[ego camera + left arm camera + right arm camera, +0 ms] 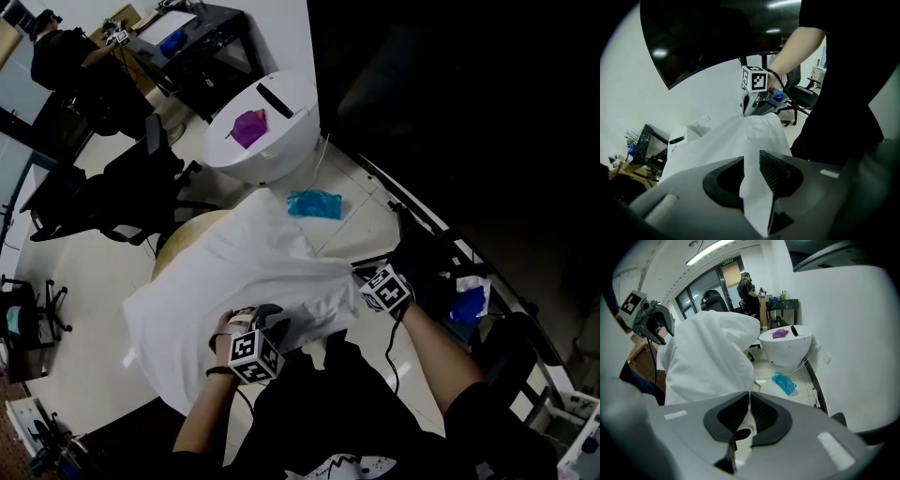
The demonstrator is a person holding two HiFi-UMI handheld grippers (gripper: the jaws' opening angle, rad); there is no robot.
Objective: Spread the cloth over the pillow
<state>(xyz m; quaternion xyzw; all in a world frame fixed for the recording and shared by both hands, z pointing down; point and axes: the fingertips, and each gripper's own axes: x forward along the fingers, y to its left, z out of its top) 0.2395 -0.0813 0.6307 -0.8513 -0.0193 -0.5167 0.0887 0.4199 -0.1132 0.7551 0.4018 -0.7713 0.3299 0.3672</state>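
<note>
Head view only: both forearms (pixel 441 352) reach in from below, and a blue bag (pixel 314 203) lies on the floor beyond the claws. The white cloth (pixel 248 272) is heaped up. The left claw (pixel 274 317) is at its near edge, the right claw (pixel 360 277) at its right corner.

Left gripper view: the claw is clamped on a cloth fold that runs ahead to the right claw (pixel 757 105).

Right gripper view: the claw is pinched on a thin cloth edge, with the cloth bulk just ahead and the left claw (pixel 656 326) up-left.
</note>
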